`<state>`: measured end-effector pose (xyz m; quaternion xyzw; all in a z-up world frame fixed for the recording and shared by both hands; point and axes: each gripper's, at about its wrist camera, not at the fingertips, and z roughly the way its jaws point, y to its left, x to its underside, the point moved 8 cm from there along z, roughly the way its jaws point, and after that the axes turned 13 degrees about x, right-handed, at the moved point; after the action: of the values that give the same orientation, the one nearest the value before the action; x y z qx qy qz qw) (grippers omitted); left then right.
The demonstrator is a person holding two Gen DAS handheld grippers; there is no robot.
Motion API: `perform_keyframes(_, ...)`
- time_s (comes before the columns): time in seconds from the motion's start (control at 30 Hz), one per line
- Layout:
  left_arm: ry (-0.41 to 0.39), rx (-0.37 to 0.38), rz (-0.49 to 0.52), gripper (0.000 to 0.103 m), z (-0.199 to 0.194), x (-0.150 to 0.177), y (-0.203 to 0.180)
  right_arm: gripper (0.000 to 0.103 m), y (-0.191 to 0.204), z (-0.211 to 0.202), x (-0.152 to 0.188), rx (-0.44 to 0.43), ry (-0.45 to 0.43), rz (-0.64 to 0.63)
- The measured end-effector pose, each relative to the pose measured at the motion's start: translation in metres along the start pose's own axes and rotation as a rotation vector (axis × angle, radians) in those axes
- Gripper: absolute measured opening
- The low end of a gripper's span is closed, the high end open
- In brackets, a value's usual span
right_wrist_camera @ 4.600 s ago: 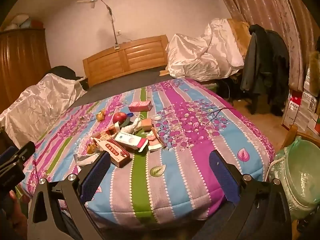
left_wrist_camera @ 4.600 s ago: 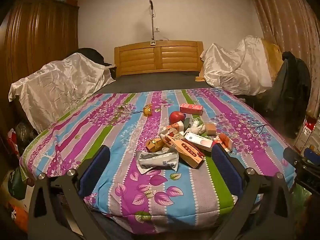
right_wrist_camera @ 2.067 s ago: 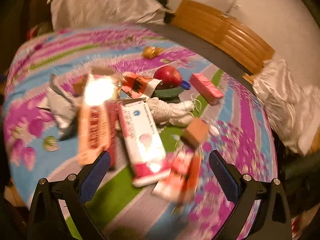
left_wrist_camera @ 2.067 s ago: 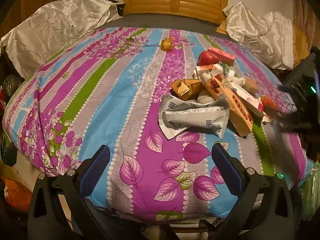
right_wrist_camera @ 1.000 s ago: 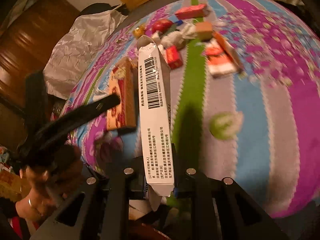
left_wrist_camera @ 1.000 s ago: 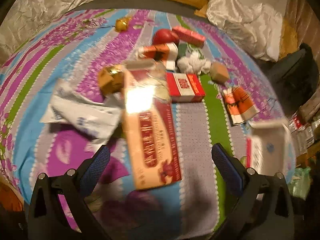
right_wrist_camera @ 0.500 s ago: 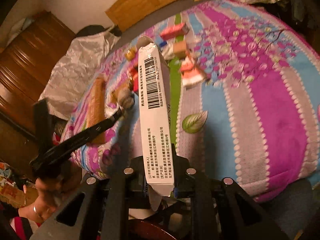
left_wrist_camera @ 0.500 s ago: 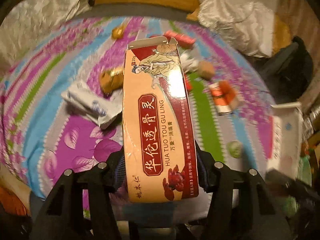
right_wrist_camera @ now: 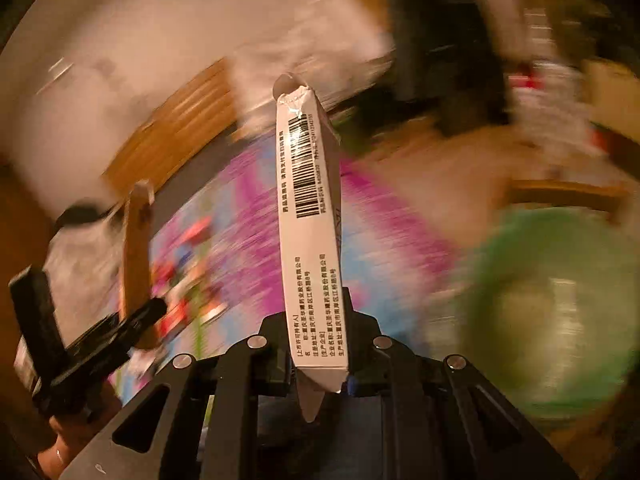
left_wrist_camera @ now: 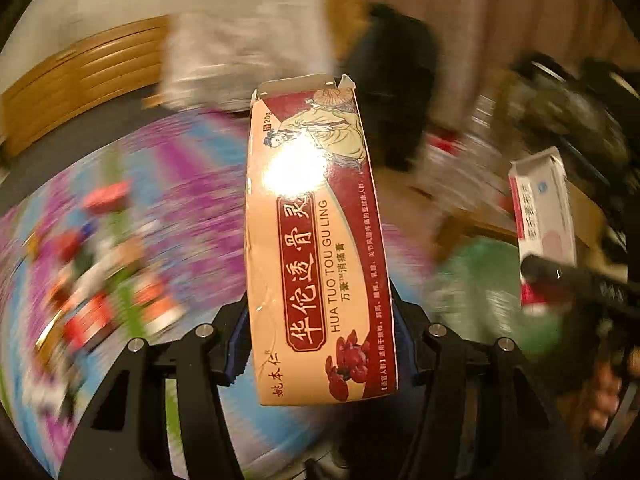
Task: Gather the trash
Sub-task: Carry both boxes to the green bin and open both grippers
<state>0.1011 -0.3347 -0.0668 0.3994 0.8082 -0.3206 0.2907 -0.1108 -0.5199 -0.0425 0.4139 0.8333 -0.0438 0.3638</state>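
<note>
Gripping from both sides, the left gripper (left_wrist_camera: 320,344) holds a long tan-and-red medicine box (left_wrist_camera: 316,240) upright between its blue pads, the jaws half closed against the box's long edges. The box's open top flap points away from the tongs, and glare washes out part of its printed front. Left of these tongs, blurred, lies the striped purple-and-blue bedspread (left_wrist_camera: 192,200) with a scatter of red and white litter (left_wrist_camera: 100,280) on it. To the right of the tongs sits a green-lined bin (left_wrist_camera: 480,280), smeared by motion.

The right gripper (right_wrist_camera: 316,364) is pinched nearly shut on a narrow white box (right_wrist_camera: 308,216), seen edge-on, its barcode side facing the camera and its torn end pointing away. From the left wrist view the same white box (left_wrist_camera: 544,216) shows its pink-trimmed face to the right. Right of the right tongs is the green bin (right_wrist_camera: 560,300); to their left the other tongs appear, carrying the tan box (right_wrist_camera: 136,248) edge-on, with a hand (right_wrist_camera: 72,432) below.
</note>
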Motion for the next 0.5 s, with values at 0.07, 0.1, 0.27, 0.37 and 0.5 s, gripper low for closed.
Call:
perform_keyframes(0.07, 0.038, 0.080, 0.088, 0.055, 0.029, -0.013, -0.049, 0.019, -0.046, -0.011, -0.015, 0.111, -0.023, 0.051)
perform_keyframes(0.1, 0.057, 0.114, 0.126, 0.055, 0.042, -0.016, -0.068, 0.019, -0.075, -0.018, -0.022, 0.175, -0.026, 0.087)
perform_keyframes(0.27, 0.212, 0.286, 0.226, 0.055, 0.109, -0.018, -0.159, 0.019, -0.163, -0.037, -0.029, 0.335, -0.018, 0.198)
perform_keyframes(0.37, 0.277, 0.310, 0.272, 0.055, 0.142, -0.009, -0.198, 0.019, -0.195, -0.038, -0.024, 0.379, 0.017, 0.227)
perform_keyframes(0.5, 0.309, 0.302, 0.336, 0.055, 0.173, 0.006, -0.228, 0.019, -0.201, -0.017, -0.008, 0.377, 0.078, 0.220)
